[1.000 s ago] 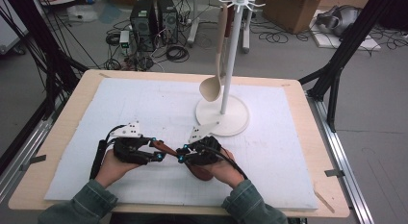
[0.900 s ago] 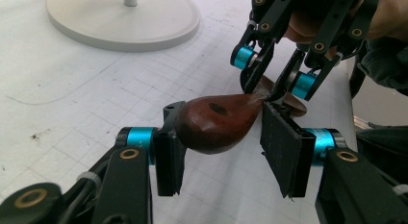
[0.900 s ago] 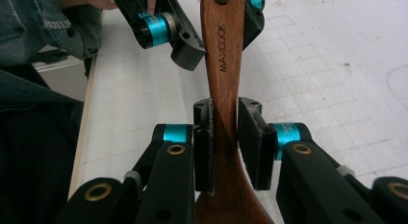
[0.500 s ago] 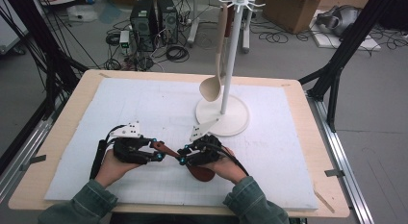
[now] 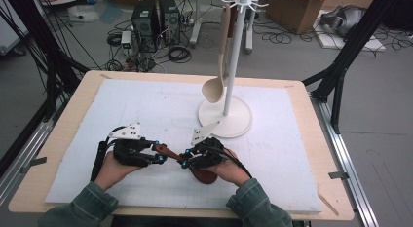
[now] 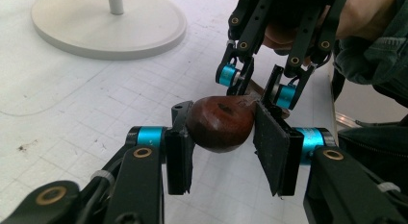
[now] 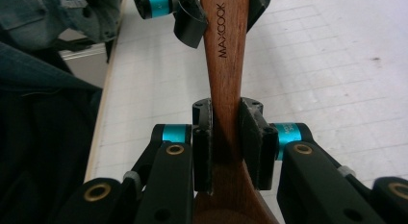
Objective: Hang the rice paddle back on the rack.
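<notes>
Near the front edge of the worktop (image 5: 58, 198), a little left of its middle, both tools meet over a dark wooden spoon (image 5: 207, 174). The right tool (image 5: 186, 161), in the person's right hand (image 5: 229, 166), is clamped on the spoon's handle just above the bowl; in the right gripper view its two pads press flat against both sides of the handle (image 7: 225, 89), which runs up and away from the camera and bears the printed word MAXCOOK. The spoon's bowl lies under the right hand, close to the white mat (image 5: 146, 110) that covers most of the worktop.

The left tool (image 5: 159, 158), held by the left hand (image 5: 111, 169), points toward the right one, and the far end of the handle lies between its jaws. In the left gripper view the rounded handle tip (image 6: 220, 123) sits against the left pad (image 6: 179, 156), while the right pad (image 6: 272, 149) stands a little off it or barely touches; the jaws have just been closing on it. The right tool (image 6: 257, 82) shows just behind, facing the camera.

Farther back, right of the worktop's middle, a white stand (image 5: 225, 117) rests on the mat with its round base just beyond the right hand. A pale wooden spoon (image 5: 215, 88) hangs from a hook at the top of the stand's pole, its bowl low and just left of the pole, above the base. Beyond the far edge of the worktop, the floor (image 5: 292, 56) carries computer cases (image 5: 156, 20), cables and a cardboard box (image 5: 297, 8).
</notes>
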`<state>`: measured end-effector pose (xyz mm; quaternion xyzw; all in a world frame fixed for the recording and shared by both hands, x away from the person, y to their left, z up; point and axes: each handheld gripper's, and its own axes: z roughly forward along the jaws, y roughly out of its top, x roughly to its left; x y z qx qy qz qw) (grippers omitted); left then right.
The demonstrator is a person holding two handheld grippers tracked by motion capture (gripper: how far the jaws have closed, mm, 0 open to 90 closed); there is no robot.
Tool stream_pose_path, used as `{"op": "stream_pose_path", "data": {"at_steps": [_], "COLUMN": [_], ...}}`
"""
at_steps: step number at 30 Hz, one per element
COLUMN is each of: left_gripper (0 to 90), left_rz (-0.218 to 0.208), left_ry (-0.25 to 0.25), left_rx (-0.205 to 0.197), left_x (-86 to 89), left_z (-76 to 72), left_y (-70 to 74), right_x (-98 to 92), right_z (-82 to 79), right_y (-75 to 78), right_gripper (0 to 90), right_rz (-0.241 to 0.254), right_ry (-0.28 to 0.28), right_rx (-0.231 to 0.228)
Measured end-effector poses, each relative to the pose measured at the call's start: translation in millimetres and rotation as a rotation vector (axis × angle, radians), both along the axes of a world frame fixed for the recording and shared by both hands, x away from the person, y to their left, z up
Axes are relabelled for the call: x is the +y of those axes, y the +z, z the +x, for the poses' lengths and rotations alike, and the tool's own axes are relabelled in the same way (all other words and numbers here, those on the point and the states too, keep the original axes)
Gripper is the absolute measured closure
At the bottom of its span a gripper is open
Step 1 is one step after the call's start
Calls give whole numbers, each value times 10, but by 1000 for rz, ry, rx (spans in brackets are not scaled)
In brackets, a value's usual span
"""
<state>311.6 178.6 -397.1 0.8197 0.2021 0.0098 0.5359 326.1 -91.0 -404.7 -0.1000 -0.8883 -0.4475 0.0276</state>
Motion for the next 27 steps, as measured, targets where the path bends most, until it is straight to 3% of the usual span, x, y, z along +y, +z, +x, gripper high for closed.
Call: {"op": "stream_pose_path", "data": {"at_steps": [11, 20, 27], "left_gripper": [557, 632, 659], "left_rz": [-14, -18, -38], "left_ry": [3, -12, -46], "left_rx": [12, 23, 36], "left_x": [-16, -13, 5], "left_z": [6, 0, 6], "left_y": [86, 105, 111], "right_x": [73, 108, 74], "right_z": [-91, -108, -67], "right_y": [83, 89, 62], "right_gripper": [770, 757, 682], "right_rz": [31, 34, 12], "right_ry": [-83, -67, -20], "right_rx": [-62, -59, -17]}}
